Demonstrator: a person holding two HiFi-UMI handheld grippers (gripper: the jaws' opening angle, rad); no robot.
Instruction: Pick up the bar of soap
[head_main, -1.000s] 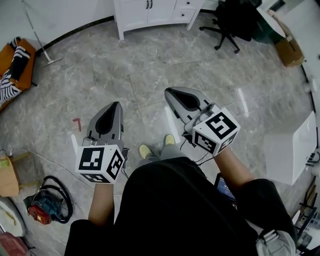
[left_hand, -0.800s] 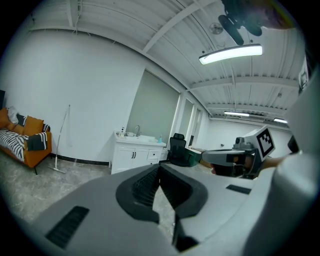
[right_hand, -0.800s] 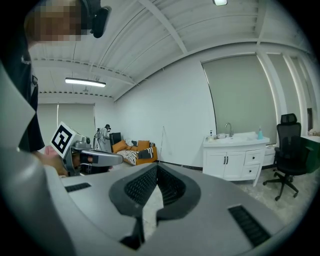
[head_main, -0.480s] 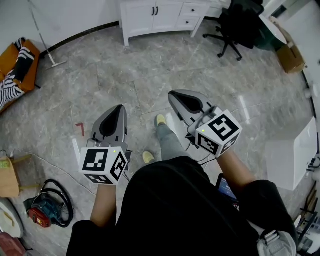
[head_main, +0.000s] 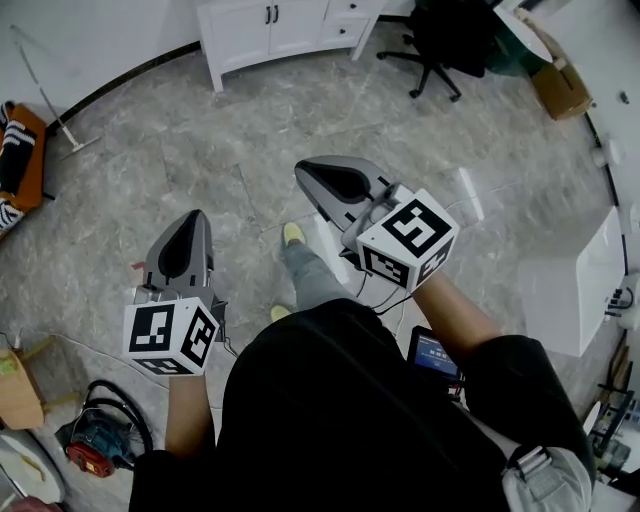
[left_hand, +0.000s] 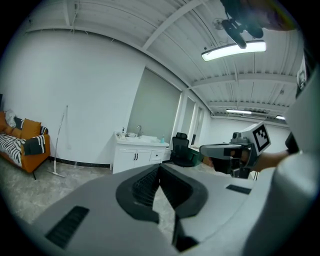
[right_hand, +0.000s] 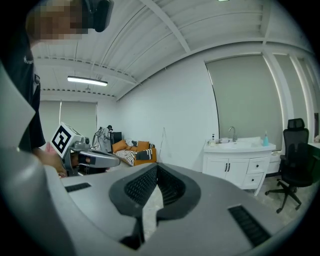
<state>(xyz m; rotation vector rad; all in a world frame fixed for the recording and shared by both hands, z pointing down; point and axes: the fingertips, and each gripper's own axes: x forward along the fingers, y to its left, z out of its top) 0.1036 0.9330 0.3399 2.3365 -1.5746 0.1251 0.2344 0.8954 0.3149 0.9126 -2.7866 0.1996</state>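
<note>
No bar of soap can be made out in any view. My left gripper (head_main: 194, 214) is held out level over the grey marble floor (head_main: 250, 150), shut with nothing in it; its jaws meet at the tip (left_hand: 160, 166). My right gripper (head_main: 300, 168) is held a little further forward, also shut and empty (right_hand: 156, 166). Both point toward a white vanity cabinet (head_main: 265, 25) against the far wall. It carries a sink with a tap (right_hand: 233, 134) and small bottles on top.
A black office chair (head_main: 445, 40) stands right of the cabinet, with a cardboard box (head_main: 560, 85) beyond it. An orange sofa (head_main: 20, 150) and a leaning mop (head_main: 50, 110) are at far left. A red-and-blue machine with a hose (head_main: 95, 440) lies near left, a white box (head_main: 580, 290) at right.
The person has stepped forward and turned a little, one foot now ahead. Both grippers travelled with them across the floor, still shut and empty.
</note>
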